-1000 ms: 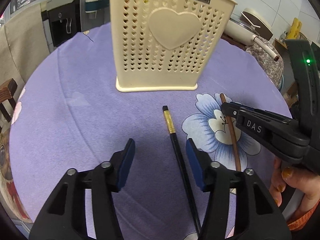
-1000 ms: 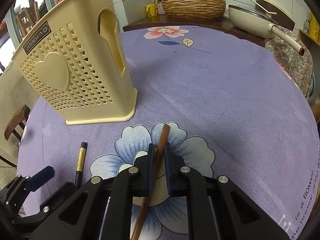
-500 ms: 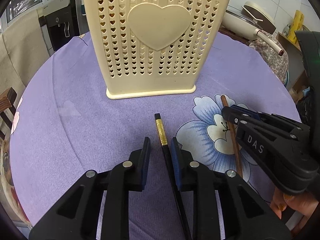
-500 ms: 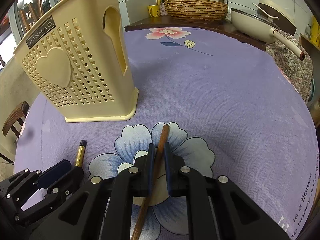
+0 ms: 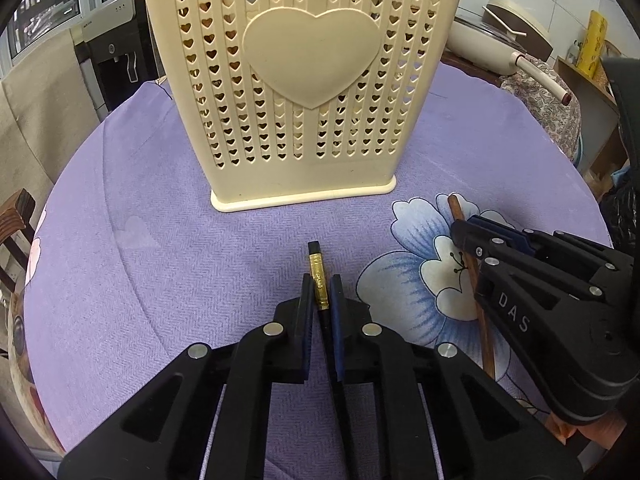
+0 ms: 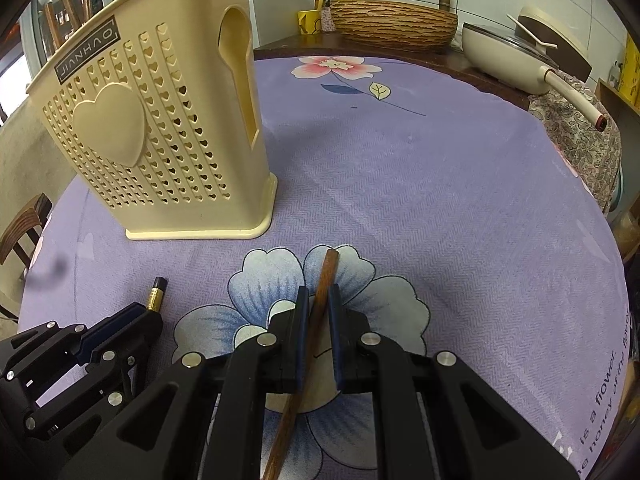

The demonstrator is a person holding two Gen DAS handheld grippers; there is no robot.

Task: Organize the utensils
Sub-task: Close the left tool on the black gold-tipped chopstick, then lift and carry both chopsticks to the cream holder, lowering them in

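Note:
A cream utensil holder (image 5: 304, 80) with heart holes stands on the purple tablecloth (image 5: 140, 280); it also shows in the right wrist view (image 6: 160, 140). My left gripper (image 5: 321, 284) is shut on a black chopstick with a gold band (image 5: 317, 280), low at the cloth. Its tip shows in the right wrist view (image 6: 156, 296). My right gripper (image 6: 319, 294) is shut on a brown wooden chopstick (image 6: 324, 280), which lies over the blue flower print. The brown chopstick also shows in the left wrist view (image 5: 456, 208).
A cream pan (image 6: 512, 60) with a long handle and a woven basket (image 6: 392, 20) sit on the counter behind the table. A wooden chair (image 5: 16, 216) stands at the left. A floral cloth (image 6: 580, 132) hangs at the right.
My left gripper moved forward along the black chopstick and shut on it near the gold band. My right gripper stayed shut on the brown chopstick.

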